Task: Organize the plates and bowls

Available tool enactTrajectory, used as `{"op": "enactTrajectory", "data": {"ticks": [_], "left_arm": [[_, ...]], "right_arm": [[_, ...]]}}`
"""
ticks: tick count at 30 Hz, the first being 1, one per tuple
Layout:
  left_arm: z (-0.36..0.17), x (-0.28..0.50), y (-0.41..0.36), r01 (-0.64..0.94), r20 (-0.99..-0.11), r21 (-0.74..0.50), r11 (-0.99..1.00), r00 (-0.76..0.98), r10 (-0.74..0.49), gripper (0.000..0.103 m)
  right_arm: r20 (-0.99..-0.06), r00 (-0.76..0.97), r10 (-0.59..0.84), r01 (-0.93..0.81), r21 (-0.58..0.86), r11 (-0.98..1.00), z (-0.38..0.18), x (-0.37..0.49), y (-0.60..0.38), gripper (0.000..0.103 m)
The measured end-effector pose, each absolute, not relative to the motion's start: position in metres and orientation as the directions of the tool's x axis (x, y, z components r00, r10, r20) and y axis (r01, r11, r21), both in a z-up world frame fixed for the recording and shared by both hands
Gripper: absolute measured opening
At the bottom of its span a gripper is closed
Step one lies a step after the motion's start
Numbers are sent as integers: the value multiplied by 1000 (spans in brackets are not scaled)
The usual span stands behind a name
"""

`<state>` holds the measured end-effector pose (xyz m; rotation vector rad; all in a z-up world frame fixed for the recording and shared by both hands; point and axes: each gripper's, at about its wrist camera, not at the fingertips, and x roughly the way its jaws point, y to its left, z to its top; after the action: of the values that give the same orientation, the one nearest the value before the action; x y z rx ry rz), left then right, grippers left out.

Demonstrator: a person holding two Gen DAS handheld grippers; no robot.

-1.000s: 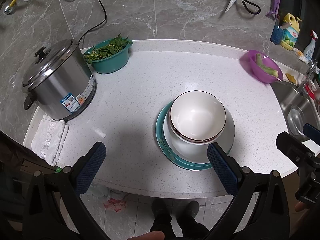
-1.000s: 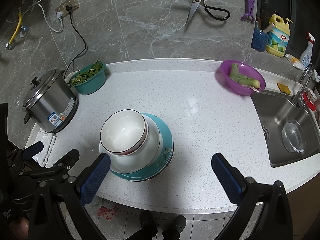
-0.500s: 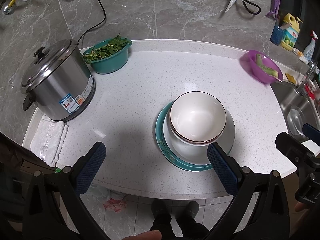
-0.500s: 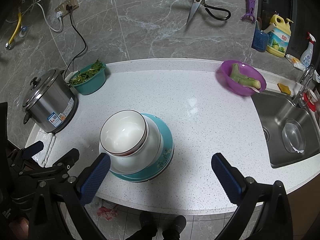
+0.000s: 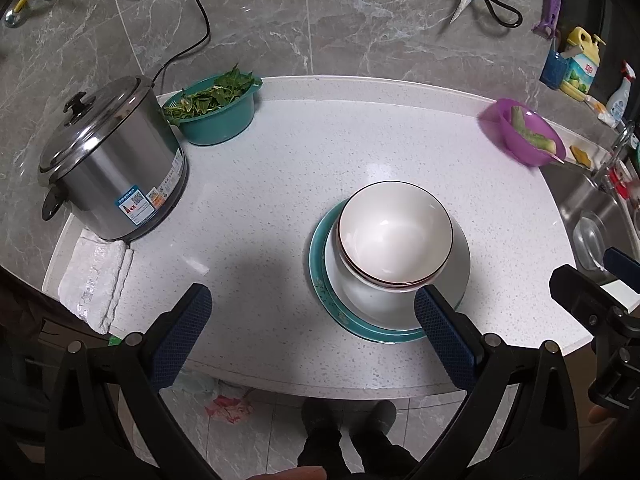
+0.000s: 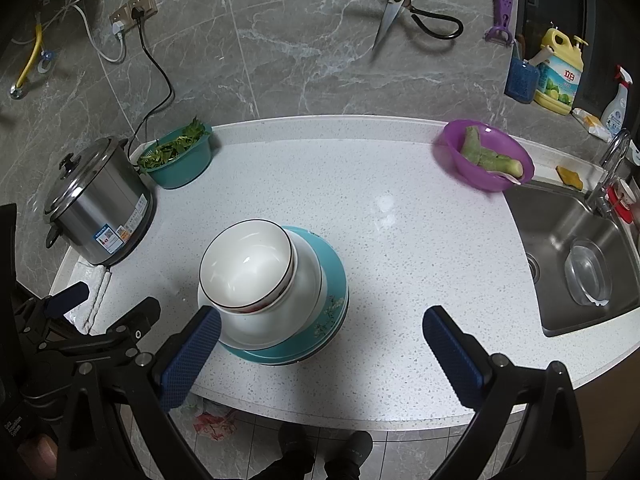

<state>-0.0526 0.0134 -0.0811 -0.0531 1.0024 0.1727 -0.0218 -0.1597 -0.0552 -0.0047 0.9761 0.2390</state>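
Bowls [image 5: 395, 232] sit stacked on plates [image 5: 320, 280] in the middle of the white table [image 5: 280, 152]; they look hard, slippery and easy to break, so the rim seems the best spot to hold. Left gripper [image 5: 312, 338] and right gripper [image 6: 320, 354] both hang wide apart, holding nothing. Gray stone walls stand behind, with a sink [image 6: 580, 264] at the right of the frame.

My left tool [image 5: 312, 320] hangs above the table edge with its blue-padded fingers [image 5: 182, 330] spread wide, gripping nothing. My right tool [image 6: 320, 344] is just beside it, level with it, fingers [image 6: 452, 356] equally wide and empty.
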Motion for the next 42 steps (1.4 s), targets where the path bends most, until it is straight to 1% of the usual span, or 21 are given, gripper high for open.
{"op": "enactTrajectory", "data": {"ticks": [35,42], "left_arm": [[-86,-46,10,-158,-847,41,987,519,118,103],[-84,-47,10,-156,-835,41,987,537,119,103]], "right_arm": [[-824,531,199,-206,103,973,-58,-19,-160,103],[-825,528,202,-206,107,973,-60,-19,-161,103]]}}
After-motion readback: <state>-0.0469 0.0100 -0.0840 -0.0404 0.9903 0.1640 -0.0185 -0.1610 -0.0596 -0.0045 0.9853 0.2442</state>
